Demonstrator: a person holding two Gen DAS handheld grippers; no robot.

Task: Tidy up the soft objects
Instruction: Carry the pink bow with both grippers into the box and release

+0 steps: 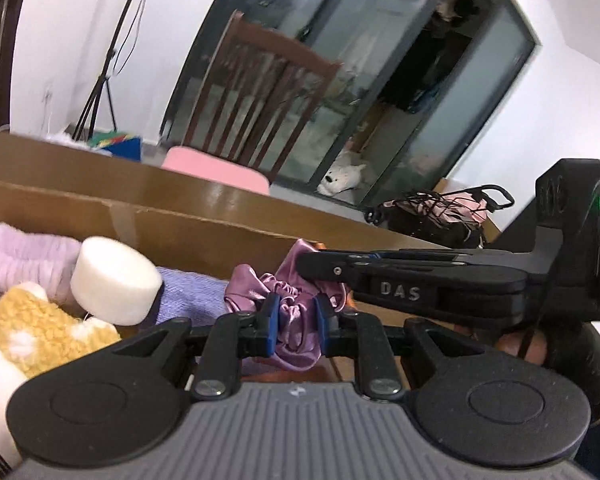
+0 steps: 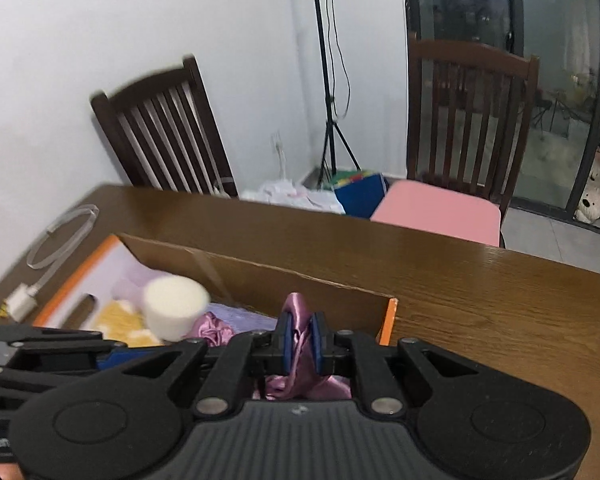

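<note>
Both claws pinch one purple satin scrunchie: the left claw and right claw each grip its shiny, crumpled folds over the cardboard box on the table. Pulling apart could overstretch it or slip it free beside the white sponge.

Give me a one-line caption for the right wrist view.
Right gripper shut on a purple satin scrunchie beside the cardboard box holding a white foam cylinder.
</note>
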